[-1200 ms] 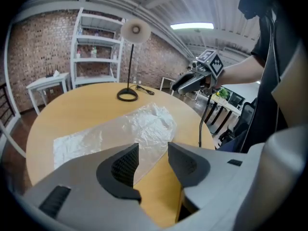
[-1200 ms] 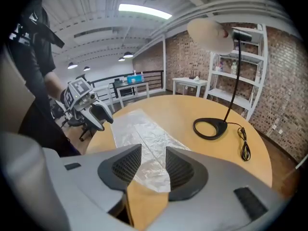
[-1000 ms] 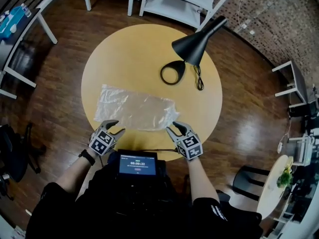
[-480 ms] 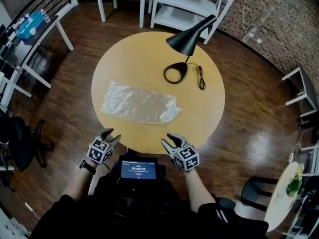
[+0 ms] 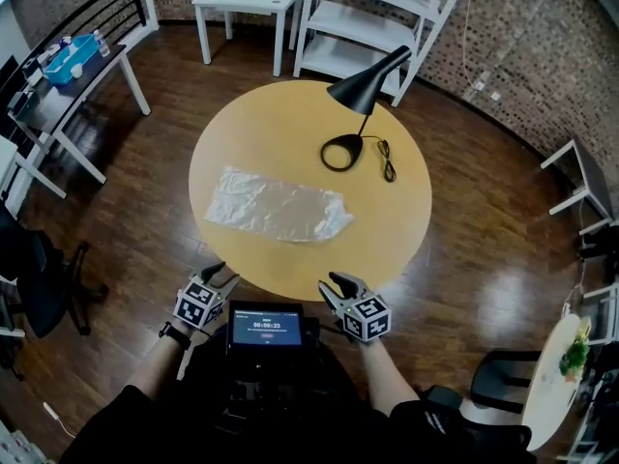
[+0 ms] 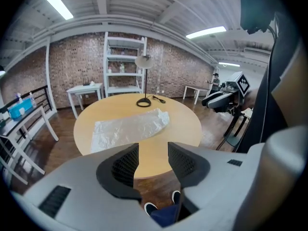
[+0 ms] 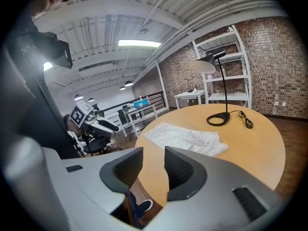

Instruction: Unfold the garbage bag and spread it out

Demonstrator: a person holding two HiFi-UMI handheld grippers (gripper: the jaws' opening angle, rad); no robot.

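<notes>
The garbage bag (image 5: 276, 207) is a translucent plastic sheet lying flat on the round yellow table (image 5: 387, 220), left of centre. It also shows in the left gripper view (image 6: 130, 128) and the right gripper view (image 7: 185, 137). My left gripper (image 5: 215, 276) hangs off the table's near edge, close to my body, open and empty (image 6: 153, 150). My right gripper (image 5: 338, 283) is level with it on the right, also clear of the table. Its jaws have just been closing a little but stand open with nothing between them (image 7: 154, 160). Neither gripper touches the bag.
A black desk lamp (image 5: 366, 87) stands at the table's far side with its ring base (image 5: 340, 151) and cord (image 5: 387, 159). A white shelf unit (image 5: 372, 17) and a small white table (image 5: 242, 3) stand beyond. A black chair (image 5: 39, 278) is at left. A screen (image 5: 266, 327) sits at my chest.
Both grippers have drawn back from the bag's near edge to beyond the table rim, toward my body. The bag lies unmoved on the table.
</notes>
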